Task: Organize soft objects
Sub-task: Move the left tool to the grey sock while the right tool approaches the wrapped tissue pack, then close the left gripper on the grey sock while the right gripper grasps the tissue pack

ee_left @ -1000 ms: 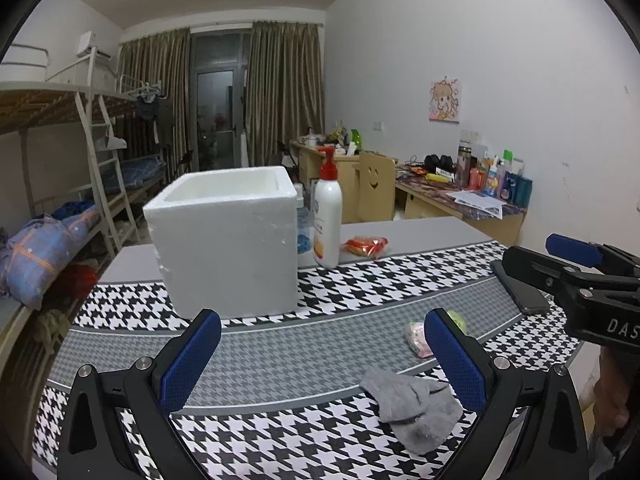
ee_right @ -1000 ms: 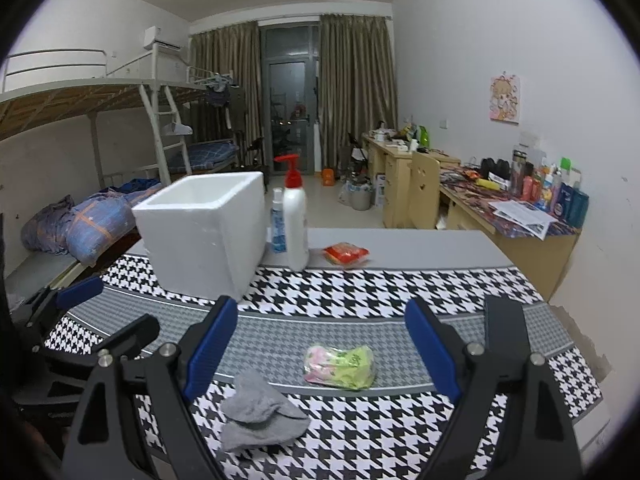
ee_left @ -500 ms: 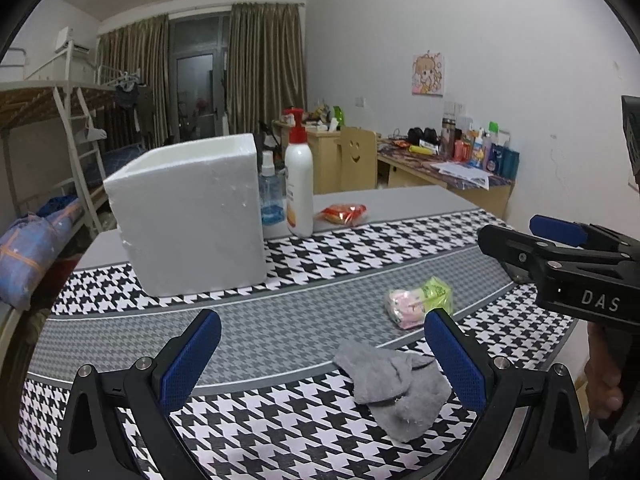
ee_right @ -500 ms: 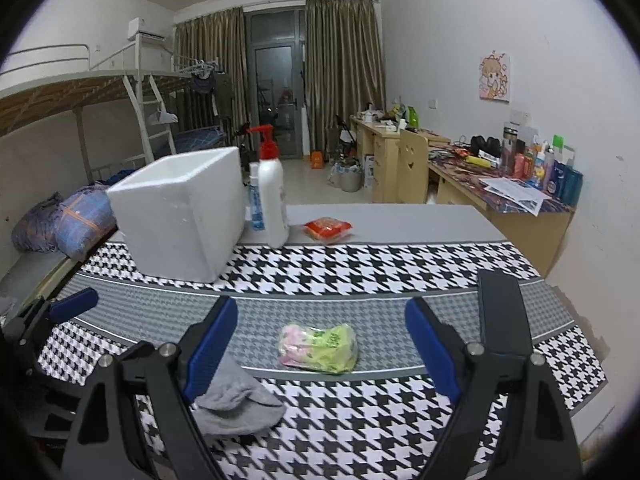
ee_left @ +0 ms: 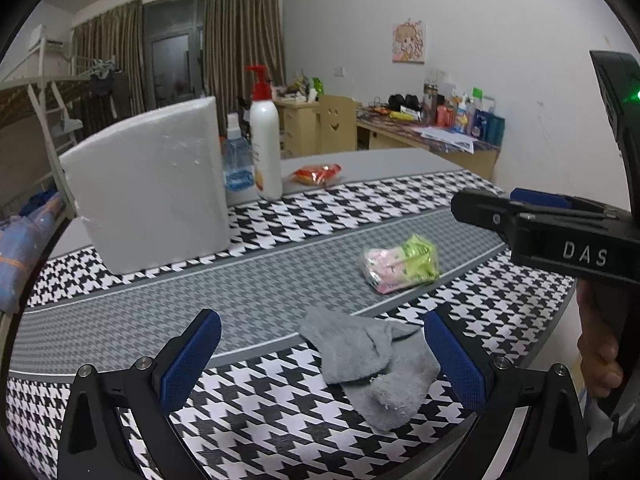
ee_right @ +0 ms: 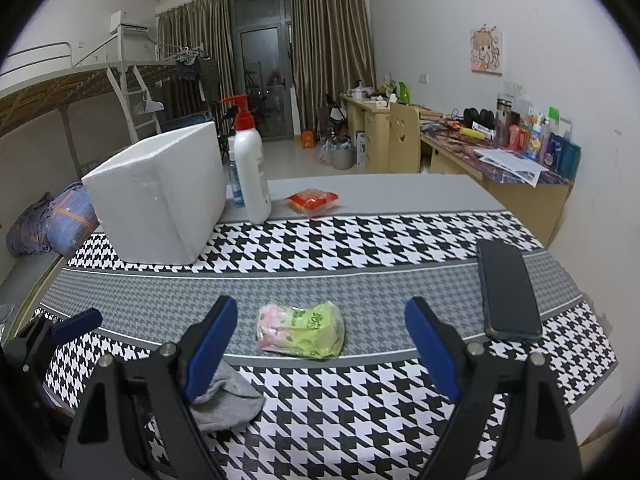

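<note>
Blue-padded and spread wide, the left gripper (ee_left: pixel 322 356) holds nothing; a crumpled grey sock (ee_left: pixel 370 360) lies on the houndstooth cloth (ee_left: pixel 280 420) between its jaws, closer to the right pad, apart from both. The right gripper (ee_right: pixel 322 338) is likewise released and empty, with a pink-and-green packet (ee_right: pixel 302 330) lying flat between and just ahead of its jaws. The sock pokes out behind its left finger. Just beyond its right jaw rests a dark phone (ee_right: pixel 506 290). Farther ahead, left of both jaws, stands a white foam box (ee_right: pixel 158 196), a pump bottle (ee_right: pixel 250 168) beside it and a red-orange packet (ee_right: pixel 312 200) nearby.
</note>
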`<state>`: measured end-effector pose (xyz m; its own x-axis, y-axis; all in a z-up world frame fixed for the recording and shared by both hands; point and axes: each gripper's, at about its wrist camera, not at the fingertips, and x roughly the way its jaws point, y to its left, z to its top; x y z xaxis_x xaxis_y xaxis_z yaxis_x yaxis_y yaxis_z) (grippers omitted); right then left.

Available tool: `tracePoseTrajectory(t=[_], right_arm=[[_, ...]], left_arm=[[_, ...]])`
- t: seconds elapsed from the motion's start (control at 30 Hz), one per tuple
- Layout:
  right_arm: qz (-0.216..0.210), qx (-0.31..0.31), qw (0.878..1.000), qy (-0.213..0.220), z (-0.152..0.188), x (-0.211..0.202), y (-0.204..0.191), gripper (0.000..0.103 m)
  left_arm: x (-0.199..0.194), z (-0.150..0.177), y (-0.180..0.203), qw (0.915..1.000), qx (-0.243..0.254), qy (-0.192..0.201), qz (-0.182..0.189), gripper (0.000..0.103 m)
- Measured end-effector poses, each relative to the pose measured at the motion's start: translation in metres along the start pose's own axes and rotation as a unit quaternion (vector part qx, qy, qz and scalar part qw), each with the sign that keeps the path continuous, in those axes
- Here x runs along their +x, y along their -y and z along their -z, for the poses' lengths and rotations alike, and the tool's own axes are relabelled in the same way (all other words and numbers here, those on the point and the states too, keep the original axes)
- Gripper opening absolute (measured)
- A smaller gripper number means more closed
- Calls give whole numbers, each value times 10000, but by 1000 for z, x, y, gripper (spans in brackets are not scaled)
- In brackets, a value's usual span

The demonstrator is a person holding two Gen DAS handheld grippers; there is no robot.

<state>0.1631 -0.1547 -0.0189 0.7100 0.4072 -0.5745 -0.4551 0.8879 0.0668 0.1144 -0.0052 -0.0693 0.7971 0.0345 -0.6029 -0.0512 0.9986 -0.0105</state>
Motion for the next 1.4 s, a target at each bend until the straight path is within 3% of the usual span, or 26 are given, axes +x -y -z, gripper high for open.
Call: tracePoseTrajectory(t=[0.53, 0.87, 1.07, 1.13, 1.2, 1.23, 1.4], right_arm=[[-43, 156, 9989, -444, 10, 28, 14, 89], [-139, 160, 9980, -593, 13, 41, 14, 89], [-187, 138, 9973, -692, 13, 48, 12, 89], [-190, 124, 9970, -737, 13, 52, 11, 89], [-175, 77, 9967, -788, 14, 56, 9, 89], [-169, 72, 9966, -808, 14, 58, 8, 89], [-237, 102, 9954, -924, 14, 64, 6, 89]], left_arm=[[38, 9, 10, 9976, 102, -665, 136, 102], [53, 16, 16, 9942, 254, -1015, 245, 67], [55, 18, 16, 9930, 298, -1087, 360, 60], [54, 17, 15, 9930, 305, -1077, 377, 47], [54, 16, 14, 9931, 312, -1062, 398, 26], [54, 15, 14, 9928, 310, -1065, 448, 22], [53, 14, 9, 9922, 249, -1044, 627, 17]])
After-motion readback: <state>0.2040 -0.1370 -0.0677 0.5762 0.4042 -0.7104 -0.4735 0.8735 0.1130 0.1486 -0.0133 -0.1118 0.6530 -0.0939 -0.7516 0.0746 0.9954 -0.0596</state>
